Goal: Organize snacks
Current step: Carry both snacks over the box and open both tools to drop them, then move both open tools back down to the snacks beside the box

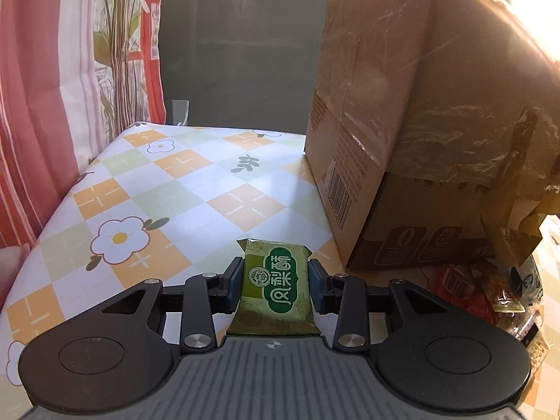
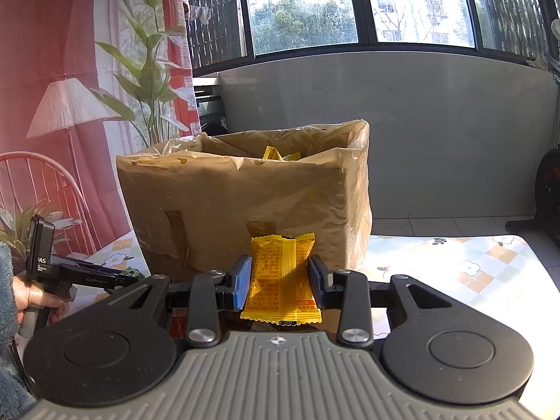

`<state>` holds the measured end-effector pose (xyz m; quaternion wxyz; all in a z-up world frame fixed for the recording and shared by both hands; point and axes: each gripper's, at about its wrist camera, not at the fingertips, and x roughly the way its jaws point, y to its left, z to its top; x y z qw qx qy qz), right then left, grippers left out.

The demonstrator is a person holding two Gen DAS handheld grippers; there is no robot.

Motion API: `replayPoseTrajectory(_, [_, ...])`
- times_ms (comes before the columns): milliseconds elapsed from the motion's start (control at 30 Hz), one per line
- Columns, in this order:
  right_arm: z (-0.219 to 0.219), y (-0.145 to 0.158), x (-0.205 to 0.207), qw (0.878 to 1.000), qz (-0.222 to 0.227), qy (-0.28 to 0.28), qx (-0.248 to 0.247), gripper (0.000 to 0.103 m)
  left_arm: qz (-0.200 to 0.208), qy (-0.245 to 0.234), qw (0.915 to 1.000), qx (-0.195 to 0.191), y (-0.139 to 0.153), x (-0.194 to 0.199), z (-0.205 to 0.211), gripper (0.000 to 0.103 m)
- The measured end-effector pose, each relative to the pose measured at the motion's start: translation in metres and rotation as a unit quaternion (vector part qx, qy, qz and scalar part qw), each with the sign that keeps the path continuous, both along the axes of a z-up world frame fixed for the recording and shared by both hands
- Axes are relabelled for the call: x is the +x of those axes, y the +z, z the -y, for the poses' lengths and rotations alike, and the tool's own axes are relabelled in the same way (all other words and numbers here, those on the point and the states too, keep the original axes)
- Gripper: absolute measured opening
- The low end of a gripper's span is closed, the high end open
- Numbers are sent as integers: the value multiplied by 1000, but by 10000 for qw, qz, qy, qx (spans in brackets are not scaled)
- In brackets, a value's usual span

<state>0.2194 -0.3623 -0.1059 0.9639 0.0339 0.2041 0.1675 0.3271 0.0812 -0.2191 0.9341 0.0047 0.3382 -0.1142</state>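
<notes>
A green foil snack packet is being clamped by the left gripper, its lower end hidden; a yellow snack packet is being clamped by the right gripper.

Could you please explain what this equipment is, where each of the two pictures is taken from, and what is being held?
There is no robot here: a person carries a hand-held gripper in each hand, each with a camera looking forward along its two fingers.

The left camera's picture shows the left hand-held gripper closed on a green snack packet, above a flower-patterned tablecloth. Beside it stands a cardboard box, with more loose snacks at its foot.

The right camera's picture shows the right hand-held gripper clamped on a yellow snack packet, facing the same box, which already holds yellow packets. At its left edge you can see the person's hand holding the other gripper.
</notes>
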Motion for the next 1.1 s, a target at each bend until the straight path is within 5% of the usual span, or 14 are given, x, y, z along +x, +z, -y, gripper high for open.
replayPoseTrajectory(233, [2,25,1,9989,454,68,69,37,1060,187,9937,-314,90,-39,-3,40])
replayPoseTrajectory(367, [5,52,13,9966,711,150,383,37,1895,-43,9815,-285,149,-45,14,40])
replayPoseTrajectory(500, [-1,71,39,9962,806,217,258,37,2180,-439,9744,-328,183,-28,45,40])
replayPoseTrajectory(833, [-28,59,101,9990,377,-158,-170,39,1699,-1037,9796,-259,169,35,147,41])
replayPoseTrajectory(900, [-28,54,104,9990,333,-229,-182,41,1587,-1130,9805,-264,161,36,157,54])
replayPoseTrajectory(967, [-24,52,100,9988,351,-286,-168,54,1526,-1164,9806,-391,155,35,153,81])
replayPoseTrajectory(1100, [-14,53,81,9981,563,-230,21,62,1463,-1240,9808,-342,153,22,148,85])
